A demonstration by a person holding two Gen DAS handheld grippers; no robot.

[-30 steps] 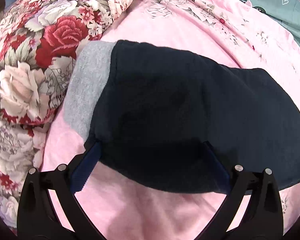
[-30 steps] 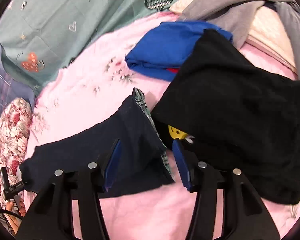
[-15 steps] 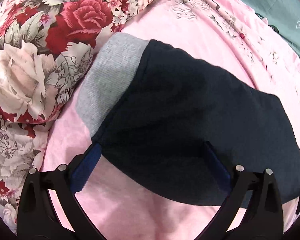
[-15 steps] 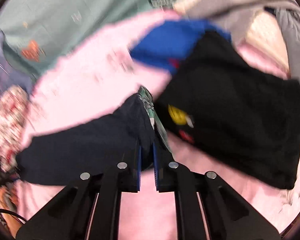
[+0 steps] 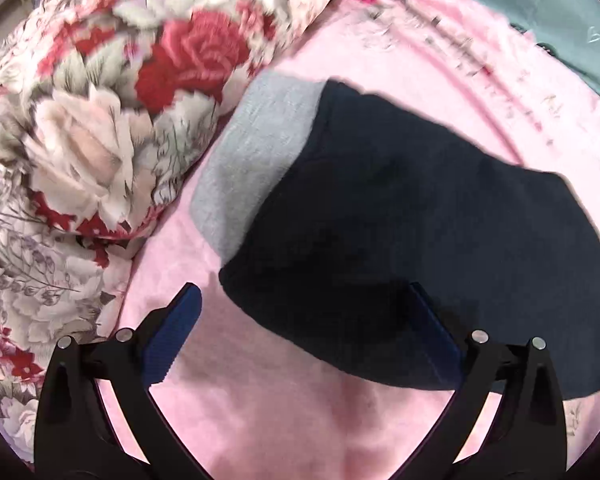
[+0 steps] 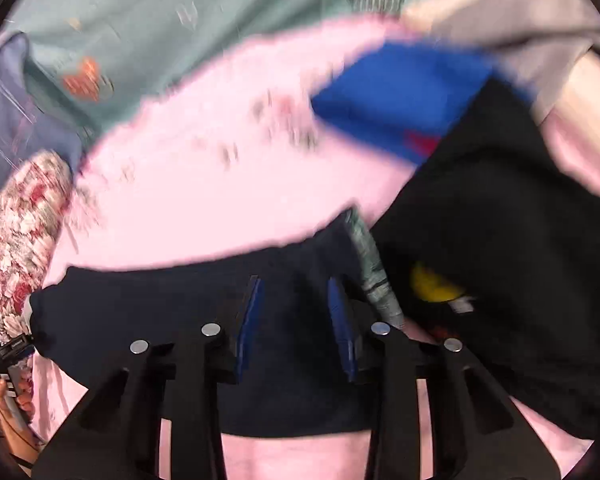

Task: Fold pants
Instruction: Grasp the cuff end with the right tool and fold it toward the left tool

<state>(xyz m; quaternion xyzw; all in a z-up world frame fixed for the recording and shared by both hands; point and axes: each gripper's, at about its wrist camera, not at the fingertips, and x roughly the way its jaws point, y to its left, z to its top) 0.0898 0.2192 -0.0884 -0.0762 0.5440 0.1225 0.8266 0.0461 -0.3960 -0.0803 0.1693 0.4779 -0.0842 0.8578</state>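
Left wrist view: left gripper (image 5: pixel 306 320) jaws wide apart, hovering over the near edge of the dark pants (image 5: pixel 420 248), nothing gripped. Pants lie flat on the pink sheet (image 5: pixel 300 420); grey cuff (image 5: pixel 256 160) just beside the floral pillow (image 5: pixel 100 140).

Right wrist view, blurred: right gripper (image 6: pixel 296 320) jaws have just been opening, now partly apart above the pants (image 6: pixel 180 312), not clamped. Black garment (image 6: pixel 500 240) right, blue garment (image 6: pixel 400 92) far.

Floral quilt (image 5: pixel 100 152), pink sheet (image 5: pixel 300 420), blue garment (image 6: pixel 400 92), black garment (image 6: pixel 500 240).
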